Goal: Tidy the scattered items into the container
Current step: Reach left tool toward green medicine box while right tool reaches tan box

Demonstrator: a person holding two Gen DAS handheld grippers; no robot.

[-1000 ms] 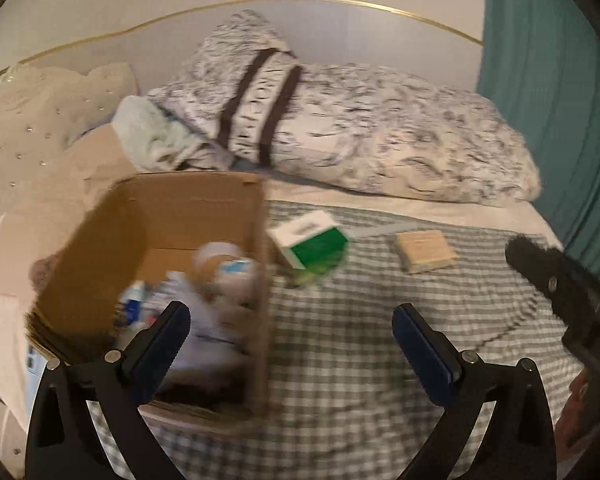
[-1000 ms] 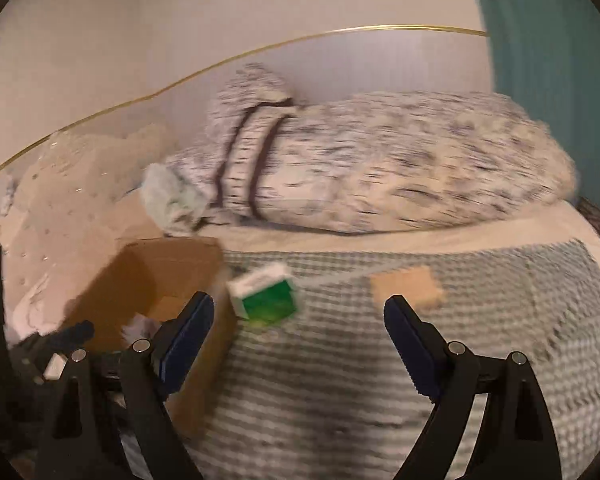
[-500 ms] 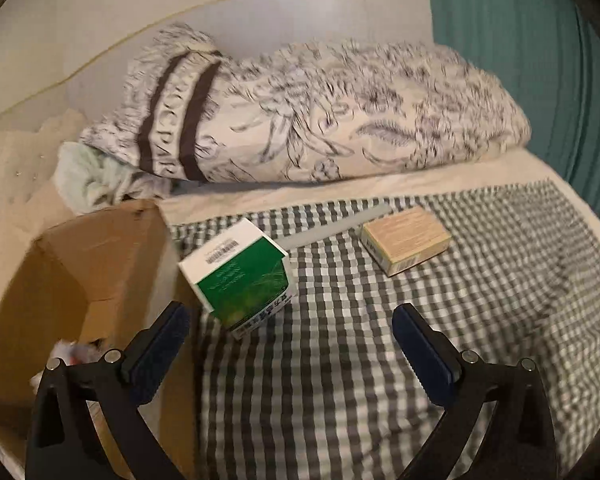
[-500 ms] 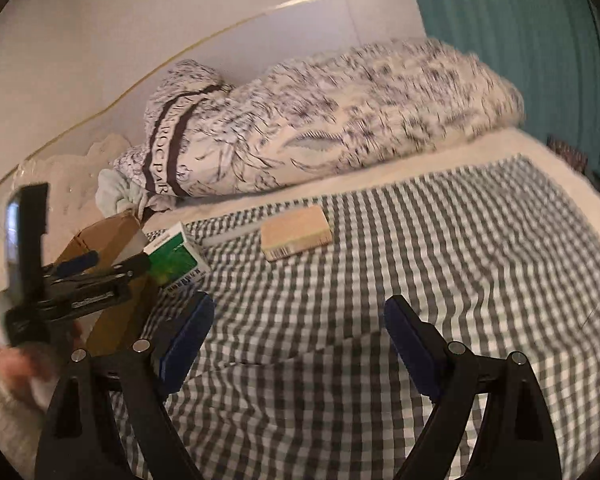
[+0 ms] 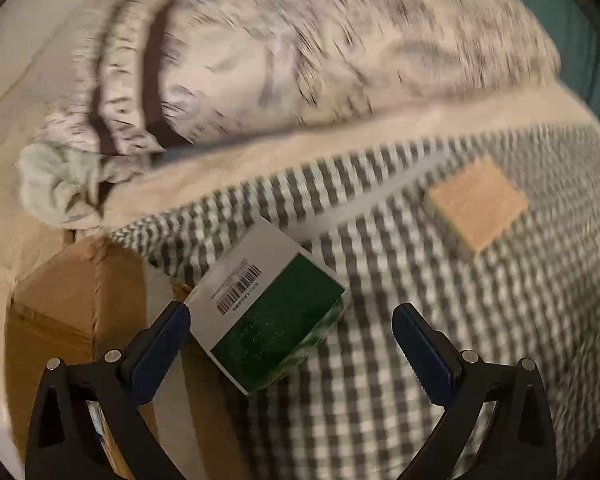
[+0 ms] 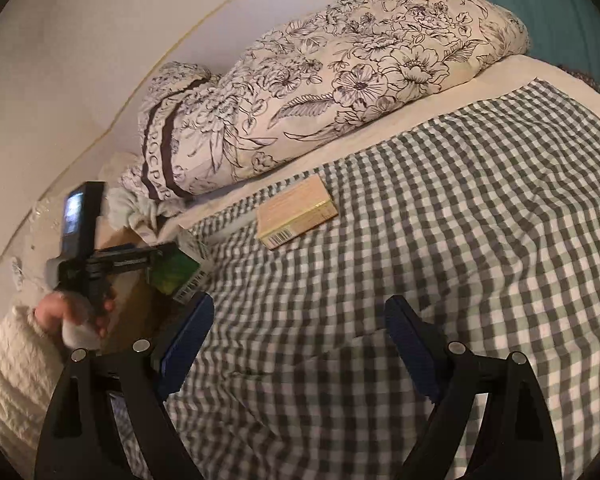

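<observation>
My left gripper (image 5: pixel 290 344) has its fingers spread wide apart, gripping nothing. A green and white box (image 5: pixel 266 312) lies tilted on the checked blanket (image 5: pixel 440 312), between those fingers and nearer the left one. It rests against the right wall of the open cardboard box (image 5: pixel 76 312). Farther right, well apart, a tan box (image 6: pixel 296 211) lies flat near the floral pillow (image 6: pixel 340 80). My right gripper (image 6: pixel 298 340) is also spread wide and empty, above bare blanket. The left view is blurred.
</observation>
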